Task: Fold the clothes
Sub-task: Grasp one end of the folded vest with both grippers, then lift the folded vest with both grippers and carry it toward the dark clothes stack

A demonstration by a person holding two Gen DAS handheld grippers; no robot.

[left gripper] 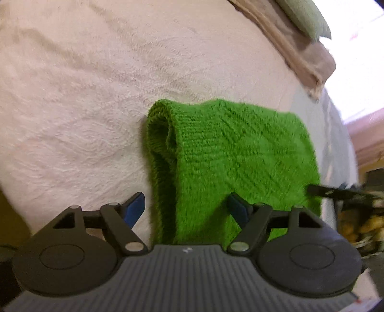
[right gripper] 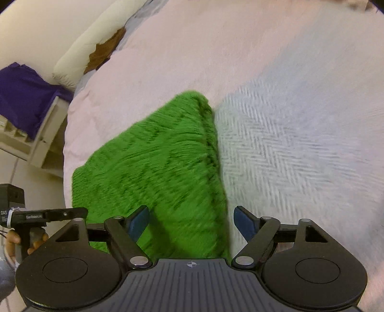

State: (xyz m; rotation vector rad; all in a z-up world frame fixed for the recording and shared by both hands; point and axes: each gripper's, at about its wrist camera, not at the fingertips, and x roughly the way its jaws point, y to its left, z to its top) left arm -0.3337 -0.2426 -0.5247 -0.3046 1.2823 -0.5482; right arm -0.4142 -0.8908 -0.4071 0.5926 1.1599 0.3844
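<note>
A green knit garment (left gripper: 230,153) lies folded on the pale pink bedspread (left gripper: 72,108), its rolled fold edge toward the left. My left gripper (left gripper: 186,208) hovers open over its near end, and neither blue pad presses the knit that lies between them. In the right wrist view the same garment (right gripper: 153,163) runs up and to the right, its thick folded edge on the right. My right gripper (right gripper: 192,223) is open above that near edge, its pads apart from the cloth. The left gripper (right gripper: 48,214) shows at the far left, held by a hand (right gripper: 14,240).
A beige folded cloth (left gripper: 304,55) and a pale green cushion (left gripper: 304,16) lie at the bed's far right. A purple cloth (right gripper: 21,96) is draped over a white shelf unit (right gripper: 45,141) beside the bed. A cream pillow (right gripper: 88,40) sits near it. The bed's edge drops off on the left.
</note>
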